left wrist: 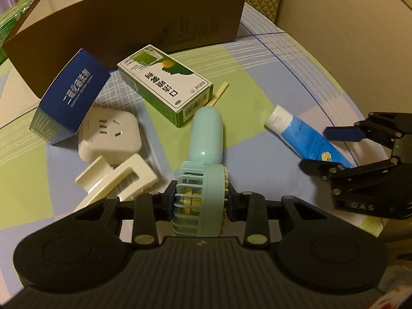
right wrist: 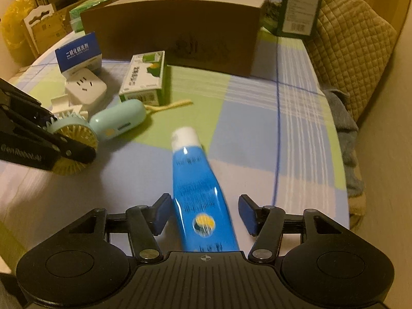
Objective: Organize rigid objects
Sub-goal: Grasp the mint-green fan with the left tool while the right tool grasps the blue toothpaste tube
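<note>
Brown box [right wrist: 180, 28] open-topped, contents unseen, green carton [left wrist: 164, 82] in front

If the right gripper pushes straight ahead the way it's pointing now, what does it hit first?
Probably the blue tube: it already lies between the right gripper's open pads, pointing away along that line. Beyond its white cap is bare checked cloth, then the brown cardboard box. Depth is uncertain.

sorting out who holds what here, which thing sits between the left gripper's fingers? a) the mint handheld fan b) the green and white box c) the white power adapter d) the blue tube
a: the left gripper is shut on the mint handheld fan at its head, its pads pressing on both sides.
</note>
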A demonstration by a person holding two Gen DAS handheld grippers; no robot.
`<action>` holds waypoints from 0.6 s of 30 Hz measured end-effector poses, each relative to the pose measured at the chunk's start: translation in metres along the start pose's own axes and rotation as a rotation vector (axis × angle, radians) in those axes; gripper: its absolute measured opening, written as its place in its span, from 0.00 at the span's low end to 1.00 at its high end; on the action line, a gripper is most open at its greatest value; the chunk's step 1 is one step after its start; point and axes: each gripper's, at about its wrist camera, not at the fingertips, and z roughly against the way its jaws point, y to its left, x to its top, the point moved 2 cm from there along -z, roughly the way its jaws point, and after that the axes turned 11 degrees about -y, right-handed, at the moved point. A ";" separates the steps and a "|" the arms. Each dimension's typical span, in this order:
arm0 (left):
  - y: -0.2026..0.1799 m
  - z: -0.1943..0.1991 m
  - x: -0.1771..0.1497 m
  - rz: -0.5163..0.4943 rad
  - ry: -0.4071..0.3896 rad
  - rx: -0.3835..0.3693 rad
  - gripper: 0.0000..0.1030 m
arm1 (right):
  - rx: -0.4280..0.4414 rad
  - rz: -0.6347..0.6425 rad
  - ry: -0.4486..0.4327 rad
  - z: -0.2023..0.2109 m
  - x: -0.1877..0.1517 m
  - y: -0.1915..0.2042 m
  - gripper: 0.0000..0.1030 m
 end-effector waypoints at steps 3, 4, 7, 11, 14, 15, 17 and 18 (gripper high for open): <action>-0.002 -0.002 0.002 0.001 -0.002 0.008 0.30 | 0.003 0.000 -0.006 -0.008 0.007 0.003 0.52; -0.002 -0.003 0.002 0.002 -0.003 0.011 0.30 | 0.003 0.004 -0.007 -0.010 0.009 0.004 0.51; -0.002 -0.003 0.002 0.007 -0.003 0.012 0.30 | 0.014 0.013 -0.008 -0.013 0.012 0.008 0.43; -0.002 -0.003 0.002 0.010 -0.002 0.011 0.30 | 0.020 0.024 -0.012 -0.013 0.012 0.012 0.37; -0.002 -0.003 0.003 0.010 -0.001 0.012 0.30 | 0.019 0.021 -0.012 -0.013 0.013 0.013 0.37; -0.002 -0.003 0.003 0.010 0.000 0.014 0.30 | 0.019 0.021 -0.012 -0.013 0.013 0.013 0.37; -0.003 -0.003 0.003 0.007 0.000 0.015 0.30 | 0.019 0.022 -0.011 -0.014 0.013 0.013 0.37; -0.003 -0.003 0.003 0.006 0.001 0.016 0.30 | 0.019 0.022 -0.011 -0.014 0.013 0.013 0.37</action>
